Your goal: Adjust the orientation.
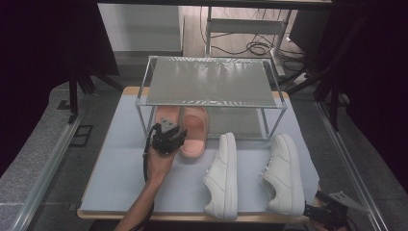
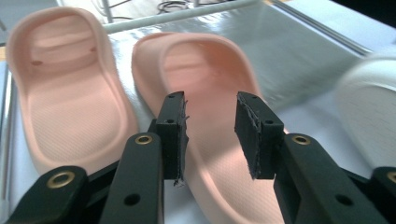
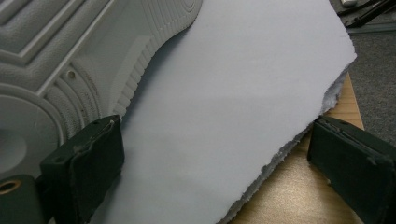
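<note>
Two pink slippers lie side by side, toes in under a low two-shelf rack (image 1: 211, 102): the left slipper (image 1: 167, 114) (image 2: 70, 93) and the right slipper (image 1: 196, 132) (image 2: 205, 70). My left gripper (image 1: 174, 134) (image 2: 212, 135), held in a hand, hovers open just over the right slipper's heel end with nothing between its fingers. Two white sneakers (image 1: 223, 175) (image 1: 285, 173) rest on the grey mat to the right. My right gripper (image 1: 312, 210) (image 3: 215, 144) stands wide open at the table's near right corner, beside the right sneaker's sole (image 3: 56, 56).
The grey mat (image 1: 120, 163) (image 3: 243, 93) covers a wooden table whose edge (image 3: 299, 196) shows under its ragged border. The rack's lower shelf (image 2: 289, 51) reaches back behind the slippers. A blurred white sneaker (image 2: 369, 116) sits right of the left gripper. Cables and frame legs lie beyond the table.
</note>
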Demonstrator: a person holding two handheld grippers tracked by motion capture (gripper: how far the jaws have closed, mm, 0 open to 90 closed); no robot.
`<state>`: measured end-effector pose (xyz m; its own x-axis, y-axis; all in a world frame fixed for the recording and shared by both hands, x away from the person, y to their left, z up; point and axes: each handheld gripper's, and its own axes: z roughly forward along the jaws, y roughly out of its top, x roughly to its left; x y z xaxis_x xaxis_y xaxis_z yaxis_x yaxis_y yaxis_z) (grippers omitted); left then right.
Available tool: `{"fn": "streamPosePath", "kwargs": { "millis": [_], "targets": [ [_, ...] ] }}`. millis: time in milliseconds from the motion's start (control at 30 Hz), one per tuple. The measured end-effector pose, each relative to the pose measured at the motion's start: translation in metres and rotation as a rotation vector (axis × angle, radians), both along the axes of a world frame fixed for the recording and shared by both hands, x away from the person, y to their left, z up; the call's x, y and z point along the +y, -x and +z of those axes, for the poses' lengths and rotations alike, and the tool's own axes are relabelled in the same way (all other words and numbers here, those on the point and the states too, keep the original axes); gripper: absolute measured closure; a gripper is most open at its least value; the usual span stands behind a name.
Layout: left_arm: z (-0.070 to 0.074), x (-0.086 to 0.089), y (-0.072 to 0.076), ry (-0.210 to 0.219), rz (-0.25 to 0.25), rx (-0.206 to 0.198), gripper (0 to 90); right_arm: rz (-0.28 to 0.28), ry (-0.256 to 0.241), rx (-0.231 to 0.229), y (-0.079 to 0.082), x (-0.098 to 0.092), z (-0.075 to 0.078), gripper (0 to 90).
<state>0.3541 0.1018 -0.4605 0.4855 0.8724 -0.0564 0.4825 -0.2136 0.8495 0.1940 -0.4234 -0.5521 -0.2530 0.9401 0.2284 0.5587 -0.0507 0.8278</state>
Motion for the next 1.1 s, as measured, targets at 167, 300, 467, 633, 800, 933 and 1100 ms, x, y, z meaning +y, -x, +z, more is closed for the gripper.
{"fn": "streamPosePath", "kwargs": {
  "millis": [167,300,467,633,800,933,1100],
  "targets": [
    [0.003,0.005,0.021,0.004,-0.044,-0.001,68.5,-0.001,0.002,0.001,0.000,0.000,0.000,3.6],
    [0.003,0.008,0.036,-0.002,-0.072,0.002,73.0,-0.001,0.002,0.001,0.000,0.000,0.000,3.7],
    [-0.005,0.008,0.047,-0.015,-0.099,0.021,80.1,-0.002,0.002,0.000,0.000,0.000,0.000,3.7],
    [-0.017,0.005,0.056,-0.012,-0.125,0.042,88.9,-0.002,0.002,0.000,0.000,0.000,0.000,3.7],
    [-0.028,-0.004,0.060,-0.040,-0.143,0.053,89.6,-0.002,0.002,0.000,0.000,0.000,0.000,3.7],
    [-0.033,-0.012,0.062,-0.047,-0.154,0.062,89.6,-0.002,0.002,-0.001,0.000,0.000,0.000,3.6],
    [-0.038,-0.023,0.061,-0.069,-0.169,0.065,89.5,-0.002,0.002,-0.001,0.000,0.000,0.000,3.7]
  ]
}}
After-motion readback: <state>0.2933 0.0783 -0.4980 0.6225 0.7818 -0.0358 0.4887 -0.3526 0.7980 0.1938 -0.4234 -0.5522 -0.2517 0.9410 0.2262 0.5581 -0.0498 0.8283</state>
